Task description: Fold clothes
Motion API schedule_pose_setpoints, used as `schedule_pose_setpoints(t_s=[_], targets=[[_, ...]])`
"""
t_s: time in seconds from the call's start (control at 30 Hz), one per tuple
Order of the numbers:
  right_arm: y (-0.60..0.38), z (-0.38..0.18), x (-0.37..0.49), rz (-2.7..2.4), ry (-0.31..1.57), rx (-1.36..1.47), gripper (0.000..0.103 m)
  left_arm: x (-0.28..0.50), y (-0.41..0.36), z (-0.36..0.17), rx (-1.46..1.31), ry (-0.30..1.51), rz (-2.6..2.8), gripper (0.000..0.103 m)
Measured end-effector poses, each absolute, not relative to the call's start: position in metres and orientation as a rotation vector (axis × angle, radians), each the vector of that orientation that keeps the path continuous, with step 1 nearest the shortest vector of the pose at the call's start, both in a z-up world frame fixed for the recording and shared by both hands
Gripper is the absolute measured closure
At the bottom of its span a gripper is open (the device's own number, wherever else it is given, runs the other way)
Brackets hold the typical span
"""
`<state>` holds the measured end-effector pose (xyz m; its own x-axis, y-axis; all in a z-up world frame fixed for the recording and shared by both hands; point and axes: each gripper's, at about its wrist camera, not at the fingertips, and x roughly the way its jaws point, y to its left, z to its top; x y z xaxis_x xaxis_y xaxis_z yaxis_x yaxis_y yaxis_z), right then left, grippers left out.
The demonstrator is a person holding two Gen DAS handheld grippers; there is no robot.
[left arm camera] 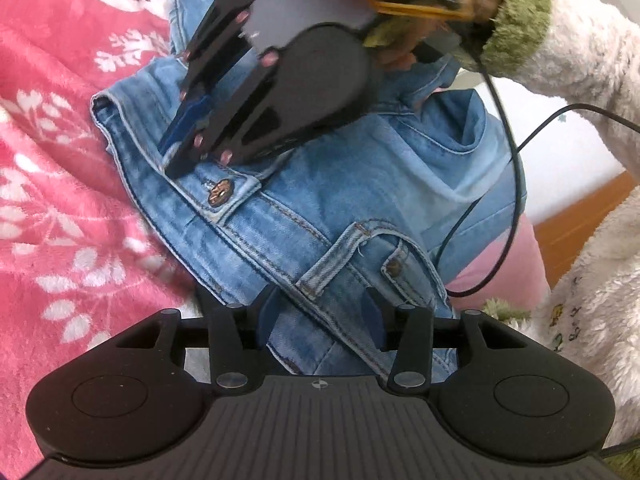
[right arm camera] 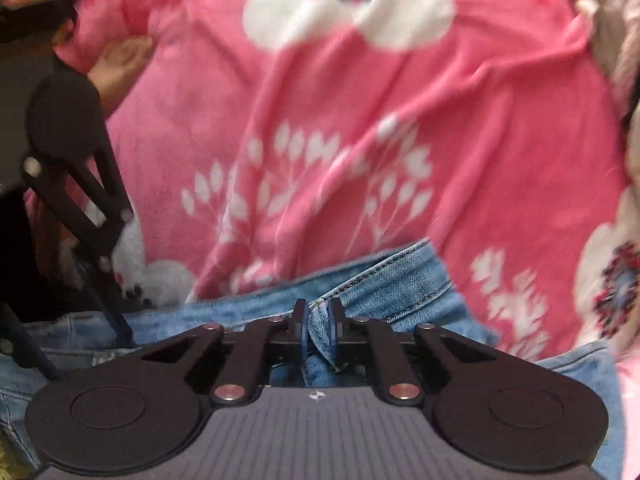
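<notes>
Fingers of right gripper (right arm camera: 318, 330) clamped on waistband fold of light-blue, soft but rather heavy denim jeans (left arm camera: 320, 200) on pink flowered fleece blanket (left arm camera: 60, 160); left gripper (left arm camera: 320, 316) half apart around waistband, grip uncertain; thick seams likely best for holding.

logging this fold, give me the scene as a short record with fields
garment: blue jeans, bunched, waistband with metal button facing up
surface: pink flowered blanket
right gripper: pinching a fold of the jeans' denim
left gripper: jaws part open astride the jeans, pads not pressing
person: fuzzy white sleeve with green cuff
</notes>
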<state>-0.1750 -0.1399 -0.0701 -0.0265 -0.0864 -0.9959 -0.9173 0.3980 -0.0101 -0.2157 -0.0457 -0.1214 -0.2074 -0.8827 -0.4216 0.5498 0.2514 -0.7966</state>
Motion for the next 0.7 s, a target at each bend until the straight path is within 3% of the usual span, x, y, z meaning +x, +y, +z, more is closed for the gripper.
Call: schedule_pose_setpoints(t_s=[0.13, 0.2, 0.43, 0.67, 0.7], targets=[[-0.139, -0.047, -0.185, 0.837, 1.313, -0.985, 0.093, -0.214, -0.045, -0.123, -0.392, 1.179, -1.350, 0.056], [-0.136, -0.040, -0.194, 0.816, 1.248, -1.010, 0.093, -0.213, -0.046, -0.123, -0.397, 1.182, -1.336, 0.049], [-0.143, -0.019, -0.219, 0.727, 1.034, -1.044, 0.093, -0.206, -0.049, -0.122, -0.470, 1.184, -1.283, 0.050], [-0.142, -0.014, -0.236, 0.641, 0.822, -1.093, 0.094, -0.196, -0.042, -0.121, -0.582, 1.171, -1.234, 0.090], [-0.141, -0.011, -0.236, 0.624, 0.775, -1.107, 0.094, -0.194, -0.039, -0.119, -0.593, 1.163, -1.224, 0.091]])
